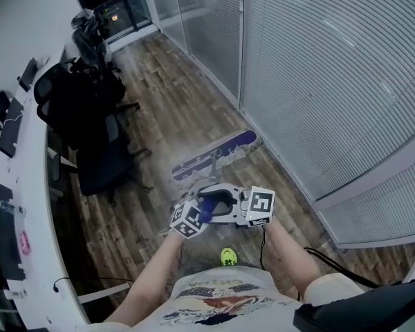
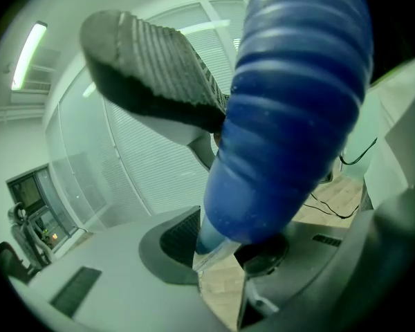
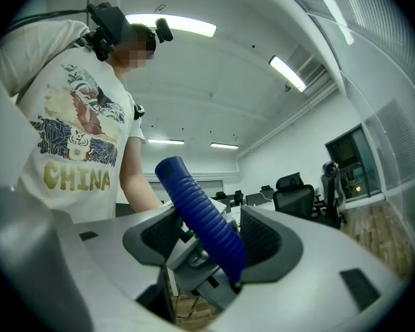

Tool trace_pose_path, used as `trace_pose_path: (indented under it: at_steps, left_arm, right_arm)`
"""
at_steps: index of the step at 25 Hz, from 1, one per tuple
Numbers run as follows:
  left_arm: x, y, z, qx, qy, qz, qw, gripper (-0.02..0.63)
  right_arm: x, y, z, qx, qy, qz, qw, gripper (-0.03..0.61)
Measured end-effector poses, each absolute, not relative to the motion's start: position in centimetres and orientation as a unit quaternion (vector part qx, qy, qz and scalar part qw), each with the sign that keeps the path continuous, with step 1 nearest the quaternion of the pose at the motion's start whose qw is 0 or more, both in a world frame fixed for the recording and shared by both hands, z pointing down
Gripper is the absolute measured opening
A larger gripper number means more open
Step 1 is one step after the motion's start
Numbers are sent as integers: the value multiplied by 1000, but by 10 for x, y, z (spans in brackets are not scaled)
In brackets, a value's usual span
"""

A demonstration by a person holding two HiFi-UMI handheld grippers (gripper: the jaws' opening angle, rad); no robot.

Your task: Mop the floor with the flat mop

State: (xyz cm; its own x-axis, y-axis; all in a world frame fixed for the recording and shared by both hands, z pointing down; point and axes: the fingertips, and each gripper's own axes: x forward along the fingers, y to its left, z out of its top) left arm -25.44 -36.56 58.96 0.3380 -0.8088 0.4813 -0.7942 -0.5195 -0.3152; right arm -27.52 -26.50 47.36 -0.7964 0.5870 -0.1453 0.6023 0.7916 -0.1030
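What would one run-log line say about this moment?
left tool: on mop handle | right tool: on mop handle | mop head: on floor

Evenly bright, with a cool, greenish cast. Lit from ceiling strip lights (image 3: 169,23) at twelve and one o'clock in the right gripper view. Pale sheen on the wood floor (image 1: 159,109). Strong fisheye bending and black corners in both gripper views. Blurred by closeness: blue mop handle (image 2: 290,109).
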Motion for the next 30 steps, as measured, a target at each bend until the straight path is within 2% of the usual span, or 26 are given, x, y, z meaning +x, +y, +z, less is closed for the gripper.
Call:
trace_pose_path:
  at_steps: [9, 17, 30]
  left_arm:
    - [-259, -377, 592, -824, 477, -305, 18, 86]
    - [-228, -341, 605, -827, 443, -344, 42, 84]
    - [-179, -213, 605, -820, 479, -312, 28, 84]
  right_arm:
    - [-282, -276, 479, 296, 951, -83, 42, 254]
    - [-251, -243, 490, 272, 958, -95, 20, 256]
    - [-202, -111, 494, 303, 949, -88, 0, 256]
